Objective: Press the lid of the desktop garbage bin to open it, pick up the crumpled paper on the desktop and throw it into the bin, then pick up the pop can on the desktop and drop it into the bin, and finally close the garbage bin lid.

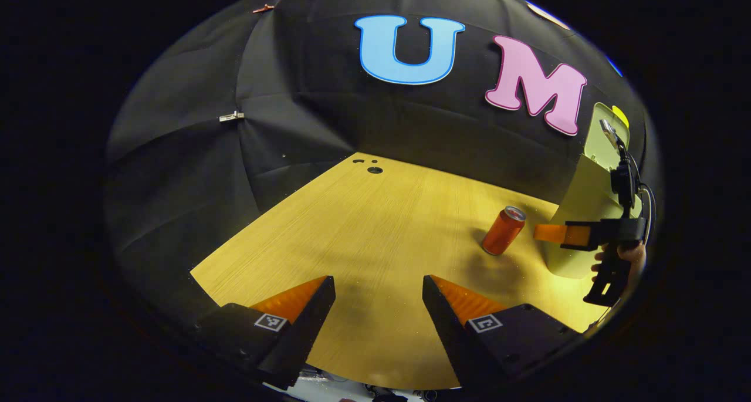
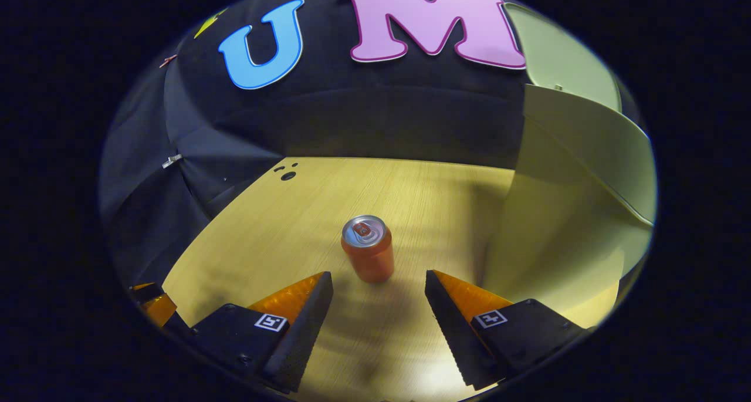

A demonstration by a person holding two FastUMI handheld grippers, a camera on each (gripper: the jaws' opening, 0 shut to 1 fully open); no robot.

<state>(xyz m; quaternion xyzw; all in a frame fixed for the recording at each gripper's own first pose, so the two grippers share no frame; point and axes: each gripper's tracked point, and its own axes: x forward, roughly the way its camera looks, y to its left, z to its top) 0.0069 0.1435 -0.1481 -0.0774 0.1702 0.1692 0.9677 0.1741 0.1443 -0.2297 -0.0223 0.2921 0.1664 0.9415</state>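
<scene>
**Can next, bin standing open**

The wooden desktop (image 2: 410,191) ran back to a black cloth wall, bare apart from a few small dark holes (image 1: 374,169) near its far corner. On it stood the pop can (image 2: 368,255), upright, its pull-tab top facing up, with clear wood all round it. Just beside it, to its right in the right gripper view, rose the pale garbage bin (image 2: 563,237), its lid (image 2: 557,56) tipped up and back, so the opening looked ready. No crumpled paper lay on the desktop; judging by that, the paper step was probably done and the can was the step in hand.

The right gripper (image 2: 379,284) had its jaws spread wide and empty, the can lying just ahead of the gap and touching neither finger. In the left gripper view it showed side-on against the bin, a hand (image 1: 623,255) around its grip. The left gripper (image 1: 379,290) hung well apart from the can, also parted and holding nothing.

The can was probably light, likely empty, with thin walls that would dent under a hard squeeze and a smooth painted skin that could slip. The best hold seemed mid-height across the round body, fingers on opposite sides, closing gently and squarely so it would not tip or squirt out.
</scene>
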